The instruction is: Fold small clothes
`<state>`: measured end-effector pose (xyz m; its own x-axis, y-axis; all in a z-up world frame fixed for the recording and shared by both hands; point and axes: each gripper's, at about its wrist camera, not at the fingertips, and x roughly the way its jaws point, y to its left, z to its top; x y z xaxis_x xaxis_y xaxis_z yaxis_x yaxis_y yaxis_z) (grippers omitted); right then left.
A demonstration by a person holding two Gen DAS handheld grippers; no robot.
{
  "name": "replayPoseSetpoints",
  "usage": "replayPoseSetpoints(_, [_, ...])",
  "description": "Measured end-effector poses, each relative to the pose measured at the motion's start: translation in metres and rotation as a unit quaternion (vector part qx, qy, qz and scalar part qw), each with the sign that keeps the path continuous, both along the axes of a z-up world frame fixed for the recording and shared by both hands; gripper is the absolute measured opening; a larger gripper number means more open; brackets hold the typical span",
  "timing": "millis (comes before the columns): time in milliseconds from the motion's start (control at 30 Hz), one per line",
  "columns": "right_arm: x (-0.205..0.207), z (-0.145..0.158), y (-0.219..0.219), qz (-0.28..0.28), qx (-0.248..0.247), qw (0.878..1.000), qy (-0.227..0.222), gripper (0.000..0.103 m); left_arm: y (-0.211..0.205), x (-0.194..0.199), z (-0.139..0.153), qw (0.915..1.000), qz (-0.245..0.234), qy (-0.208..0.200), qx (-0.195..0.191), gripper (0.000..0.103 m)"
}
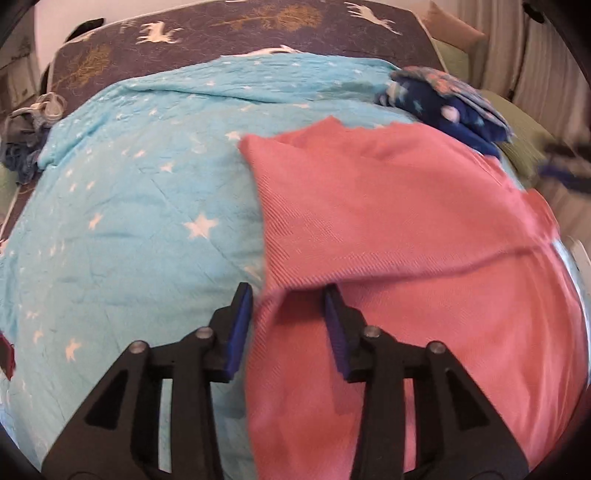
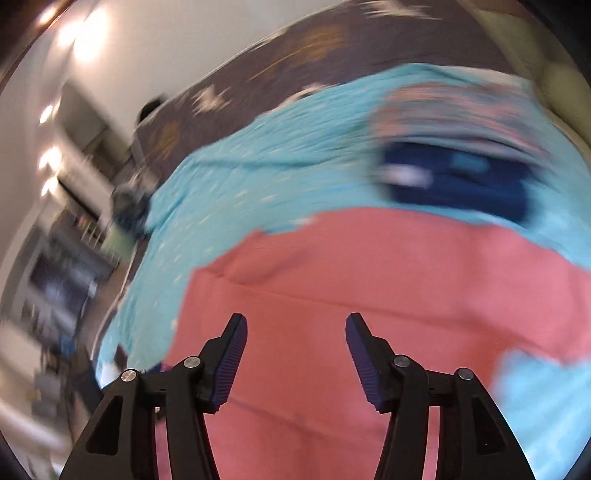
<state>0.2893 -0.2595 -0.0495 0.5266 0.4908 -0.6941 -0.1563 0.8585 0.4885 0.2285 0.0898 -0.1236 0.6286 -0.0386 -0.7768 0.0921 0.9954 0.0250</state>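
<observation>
Pink garment [image 1: 388,221] lies spread on the turquoise star-print blanket [image 1: 129,203] on the bed, toward the right of the left wrist view, with a fold crease running across it. Dark patterned bedcover [image 1: 240,26] shows beyond the blanket. Blue star-print clothes [image 1: 454,107], apparently already folded, sit just past the garment's far edge. A grey-blue bundle [image 1: 26,136] sits at the blanket's far left edge, well apart.

Left tongs [image 1: 288,291] hang low over the garment's left edge, slightly apart; cloth passes between the two fingers, but the pads don't look pressed on it, so nothing is clamped. Right tongs [image 2: 295,321] hover above the pink cloth, jaws well apart, nothing between them; that view is smeared with motion blur.

Step, as I read it: one fold looks laid down and both tongs are free of the cloth, so this is the gap between folds. Roughly midway on this piece.

Next move likely needs both tongs to pinch one edge or two corners, lift low and carry it across to halve the piece again, keeping the edges lined up.
</observation>
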Motion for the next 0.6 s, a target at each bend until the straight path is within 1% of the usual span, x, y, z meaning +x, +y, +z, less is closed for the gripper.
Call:
replayPoseSetpoints(33, [-0.013, -0.002, -0.022, -0.027, 0.004, 1.0, 0.004, 0.058, 0.006, 0.003, 0.003, 0.9998, 0.018, -0.009, 0.005, 0.014])
replayPoseSetpoints(67, [-0.027, -0.006, -0.045, -0.055, 0.006, 0.998, 0.011, 0.058, 0.015, 0.004, 0.007, 0.9995, 0.024, -0.012, -0.014, 0.014])
replayPoseSetpoints(100, [-0.036, -0.01, -0.06, -0.073, 0.006, 0.997, 0.017, 0.058, 0.024, 0.003, 0.009, 0.9985, 0.035, -0.009, -0.042, 0.015])
replayPoseSetpoints(133, [-0.046, -0.017, -0.076, -0.09, 0.009, 0.996, 0.025, 0.058, 0.033, 0.003, 0.008, 0.997, 0.045, 0.001, -0.064, 0.015])
replayPoseSetpoints(167, [-0.057, -0.025, -0.089, -0.107, 0.017, 0.994, 0.035, 0.058, 0.038, 0.002, 0.005, 0.9959, 0.049, 0.012, -0.075, 0.016])
replayPoseSetpoints(233, [-0.069, -0.038, -0.107, -0.121, 0.032, 0.991, 0.048, 0.058, 0.042, -0.004, -0.002, 0.9946, 0.057, 0.021, -0.085, 0.022])
replayPoseSetpoints(267, [-0.073, -0.042, -0.111, -0.126, 0.039, 0.99, 0.051, 0.058, 0.045, -0.008, -0.004, 0.9935, 0.06, 0.02, -0.094, 0.024])
replayPoseSetpoints(333, [-0.08, -0.049, -0.117, -0.131, 0.053, 0.989, 0.054, 0.058, 0.053, -0.016, -0.006, 0.9891, 0.068, 0.018, -0.129, 0.028])
replayPoseSetpoints(400, [-0.08, -0.049, -0.111, -0.121, 0.065, 0.989, 0.05, 0.058, 0.066, -0.019, -0.005, 0.9803, 0.081, 0.032, -0.177, 0.028])
replayPoseSetpoints(433, [-0.079, -0.047, -0.105, -0.112, 0.066, 0.99, 0.045, 0.058, 0.071, -0.023, -0.003, 0.9773, 0.094, 0.037, -0.187, 0.028])
replayPoseSetpoints(467, [-0.079, -0.045, -0.1, -0.105, 0.066, 0.991, 0.041, 0.058, 0.074, -0.028, 0.002, 0.9757, 0.109, 0.034, -0.187, 0.028])
replayPoseSetpoints(500, [-0.077, -0.04, -0.093, -0.093, 0.067, 0.993, 0.031, 0.058, 0.075, -0.034, 0.011, 0.9758, 0.114, 0.023, -0.185, 0.026])
replayPoseSetpoints(567, [-0.078, -0.035, -0.086, -0.08, 0.069, 0.994, 0.018, 0.058, 0.068, -0.04, 0.028, 0.9776, 0.092, 0.002, -0.189, 0.026])
replayPoseSetpoints(600, [-0.078, -0.032, -0.08, -0.07, 0.071, 0.995, 0.01, 0.058, 0.061, -0.041, 0.037, 0.9786, 0.074, -0.006, -0.192, 0.026])
